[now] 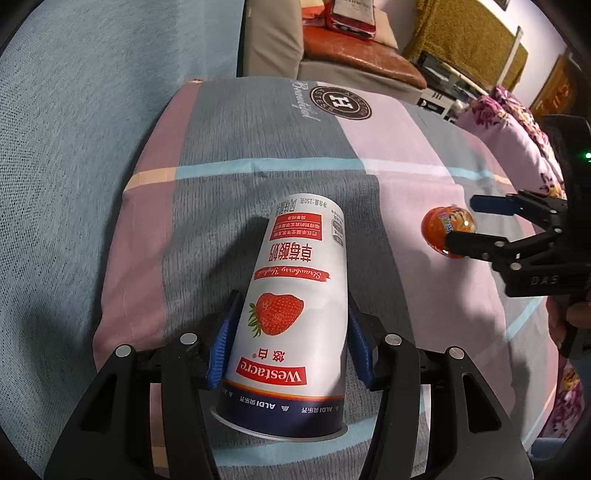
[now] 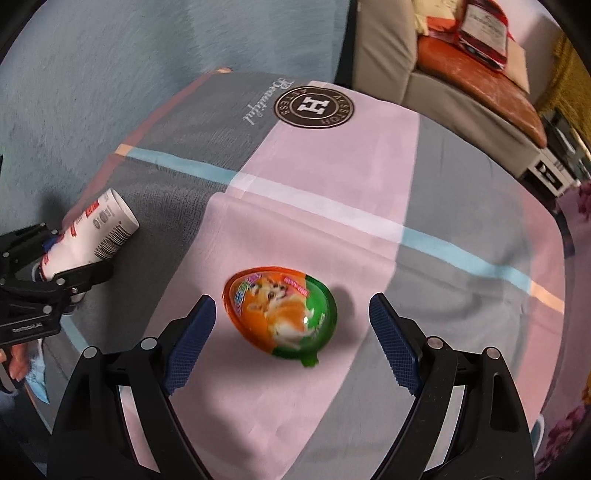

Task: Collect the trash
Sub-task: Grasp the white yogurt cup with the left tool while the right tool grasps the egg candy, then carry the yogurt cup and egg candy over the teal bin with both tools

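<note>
A white strawberry yoghurt cup (image 1: 291,310) lies on its side on a pink, grey and blue pillow (image 1: 221,147). My left gripper (image 1: 291,332) is shut on the cup, its blue pads pressed against both sides. The cup also shows in the right wrist view (image 2: 92,236), held by the left gripper (image 2: 74,258). An orange and green egg-shaped plastic capsule (image 2: 282,317) lies on the pillow (image 2: 332,166). My right gripper (image 2: 291,332) is open, with its blue pads on either side of the capsule and not touching it. The capsule (image 1: 447,221) and the right gripper (image 1: 465,221) show at the right of the left wrist view.
The pillow lies on a blue-grey bed sheet (image 1: 74,129). A floral purple quilt (image 1: 517,129) lies to the right. Behind stand a beige sofa with an orange cushion (image 1: 354,55) and a red packet (image 1: 351,14).
</note>
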{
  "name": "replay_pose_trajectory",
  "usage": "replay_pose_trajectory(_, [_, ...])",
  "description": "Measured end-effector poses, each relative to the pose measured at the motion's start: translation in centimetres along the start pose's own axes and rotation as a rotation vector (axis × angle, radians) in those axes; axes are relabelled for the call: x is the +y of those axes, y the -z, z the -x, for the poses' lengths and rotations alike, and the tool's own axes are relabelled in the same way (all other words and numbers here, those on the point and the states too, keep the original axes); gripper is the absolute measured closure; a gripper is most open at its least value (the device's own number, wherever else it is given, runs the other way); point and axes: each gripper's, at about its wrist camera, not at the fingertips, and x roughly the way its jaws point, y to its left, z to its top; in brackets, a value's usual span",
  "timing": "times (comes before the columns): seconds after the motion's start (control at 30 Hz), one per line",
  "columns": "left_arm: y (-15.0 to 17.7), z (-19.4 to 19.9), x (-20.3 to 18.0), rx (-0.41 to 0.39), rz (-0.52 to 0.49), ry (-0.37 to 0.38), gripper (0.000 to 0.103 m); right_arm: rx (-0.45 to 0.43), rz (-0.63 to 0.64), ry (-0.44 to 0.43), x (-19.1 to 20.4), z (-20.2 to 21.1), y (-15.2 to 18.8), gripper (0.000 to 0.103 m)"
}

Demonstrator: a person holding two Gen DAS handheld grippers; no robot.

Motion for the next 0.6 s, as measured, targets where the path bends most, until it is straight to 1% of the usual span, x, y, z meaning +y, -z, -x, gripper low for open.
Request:
replay_pose_trajectory(0.03, [0.0,0.0,0.0,-0.001,-0.001,-0.002,0.049,0.001,0.011,-0.003,0.1,-0.3,0.0,0.022])
replay_pose_trajectory(0.1, [0.0,0.0,-0.1,-0.007,0.0,-0.006,0.049,0.011,0.024,0.002,0.1,-0.9,0.1,0.033])
replay_pose_trajectory(0.13, [0.0,0.0,-0.1,-0.009,0.001,-0.01,0.049,-0.003,0.031,0.014,0.3,-0.8,0.2,0.041])
replay_pose_trajectory(0.17, [0.0,0.0,-0.2,-0.01,0.003,-0.013,0.049,-0.011,0.029,0.015,0.3,-0.6,0.3,0.043])
replay_pose_trajectory(0.33, [0.0,-0.1,-0.9,-0.01,0.014,-0.008,0.05,-0.031,-0.019,0.024,0.0,0.2,1.1,0.044])
replay_pose_trajectory(0.5, [0.2,0.1,-3.2,-0.004,-0.019,0.006,0.05,-0.072,-0.117,0.028,-1.1,2.6,2.5,0.044])
replay_pose_trajectory(0.6, [0.4,0.8,-4.9,-0.014,-0.046,0.018,0.05,-0.094,-0.168,0.032,-2.0,4.3,3.7,0.044])
